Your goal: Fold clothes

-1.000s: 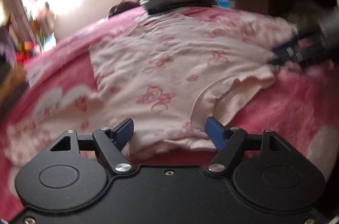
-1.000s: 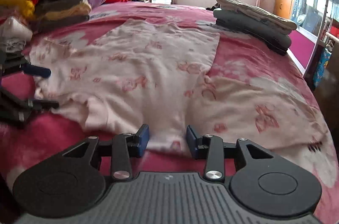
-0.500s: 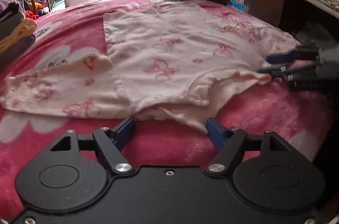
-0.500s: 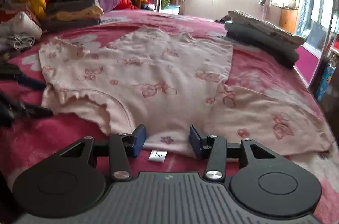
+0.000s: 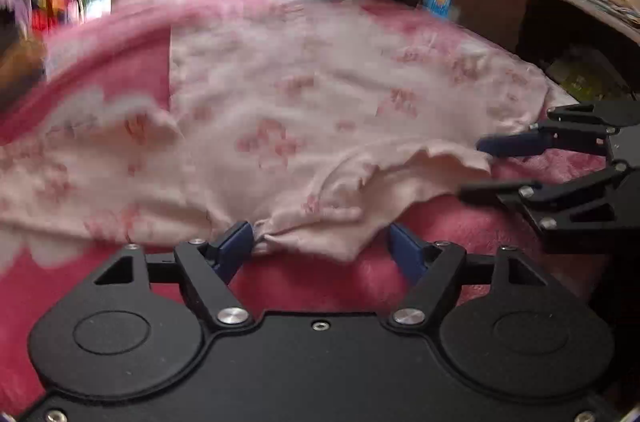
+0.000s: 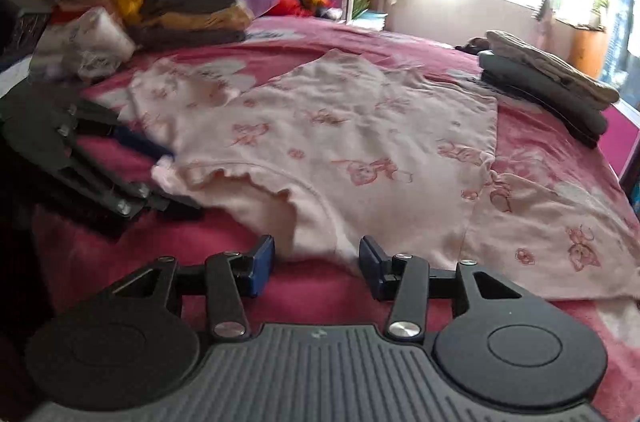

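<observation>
Spread flat on the pink blanket (image 6: 304, 34), the pale pink printed top (image 6: 360, 142) has its neckline edge between both parted, empty grippers, left gripper (image 5: 320, 242) and right gripper (image 6: 316, 262); closing unevenly risks bunching one layer and skewing the fold.

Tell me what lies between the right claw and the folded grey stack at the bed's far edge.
The pale pink printed garment, spread flat on the pink blanket, fills that stretch up to the grey stack. The right wrist view shows it.
</observation>
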